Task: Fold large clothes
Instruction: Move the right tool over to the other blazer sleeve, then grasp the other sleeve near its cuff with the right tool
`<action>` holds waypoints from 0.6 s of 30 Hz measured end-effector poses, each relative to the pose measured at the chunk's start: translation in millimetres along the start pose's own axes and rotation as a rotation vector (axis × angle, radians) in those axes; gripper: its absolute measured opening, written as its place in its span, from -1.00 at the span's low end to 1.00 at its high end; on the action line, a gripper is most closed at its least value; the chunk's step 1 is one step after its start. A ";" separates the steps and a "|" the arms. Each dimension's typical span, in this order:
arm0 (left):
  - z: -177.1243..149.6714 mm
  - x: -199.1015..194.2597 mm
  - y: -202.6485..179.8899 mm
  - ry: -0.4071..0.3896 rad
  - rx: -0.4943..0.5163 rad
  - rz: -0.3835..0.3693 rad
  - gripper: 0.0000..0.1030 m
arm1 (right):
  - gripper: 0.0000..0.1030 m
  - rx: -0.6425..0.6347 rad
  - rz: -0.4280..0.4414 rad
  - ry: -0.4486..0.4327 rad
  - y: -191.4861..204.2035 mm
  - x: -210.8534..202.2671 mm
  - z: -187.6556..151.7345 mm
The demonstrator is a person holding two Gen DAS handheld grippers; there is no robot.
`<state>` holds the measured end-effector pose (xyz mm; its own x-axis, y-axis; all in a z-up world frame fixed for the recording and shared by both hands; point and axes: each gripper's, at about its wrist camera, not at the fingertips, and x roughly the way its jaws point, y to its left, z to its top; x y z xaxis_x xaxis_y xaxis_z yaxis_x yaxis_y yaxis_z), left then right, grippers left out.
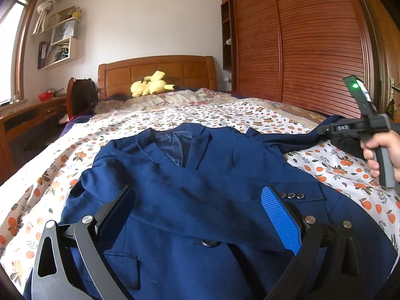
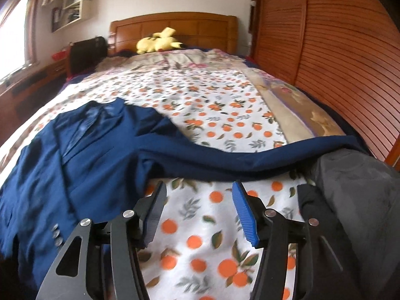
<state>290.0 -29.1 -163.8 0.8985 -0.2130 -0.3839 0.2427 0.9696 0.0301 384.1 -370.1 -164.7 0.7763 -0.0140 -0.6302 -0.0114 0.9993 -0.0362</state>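
Bedspread (image 2: 220, 115) with orange print lies under blue jacket (image 1: 200, 187).

Daylight is coming in the window (image 1: 10, 50); a big wooden wardrobe (image 1: 300, 42) is standing beside the bed (image 1: 212, 110), under white walls (image 1: 150, 17).

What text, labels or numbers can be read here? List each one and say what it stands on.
"DAS", roughly: pale letters on the black body of the right gripper's handle in the left wrist view; small, so the reading is uncertain.
White label beside the green light on that gripper's upright part: too small to read.
Binders on the wall shelf: spines too blurred to read.
Blue suit jacket and orange-print sheet: no text.
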 end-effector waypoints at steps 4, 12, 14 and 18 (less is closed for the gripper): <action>0.0 0.0 -0.3 0.000 0.001 0.000 0.96 | 0.29 0.033 -0.047 0.027 -10.0 20.8 10.2; 0.5 1.0 -1.5 0.004 0.007 -0.003 0.96 | 0.40 0.203 -0.110 0.088 -48.6 62.2 20.8; 0.5 1.8 -1.9 0.007 0.007 -0.003 0.96 | 0.40 0.247 -0.108 0.102 -56.9 69.3 20.4; -0.3 2.6 -2.4 0.011 0.011 -0.007 0.96 | 0.37 0.294 -0.116 0.134 -66.3 82.5 21.4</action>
<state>291.7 -32.0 -165.1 0.8925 -0.2187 -0.3946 0.2533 0.9667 0.0372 462.4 -436.7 -197.7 0.6719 -0.1137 -0.7319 0.2701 0.9577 0.0992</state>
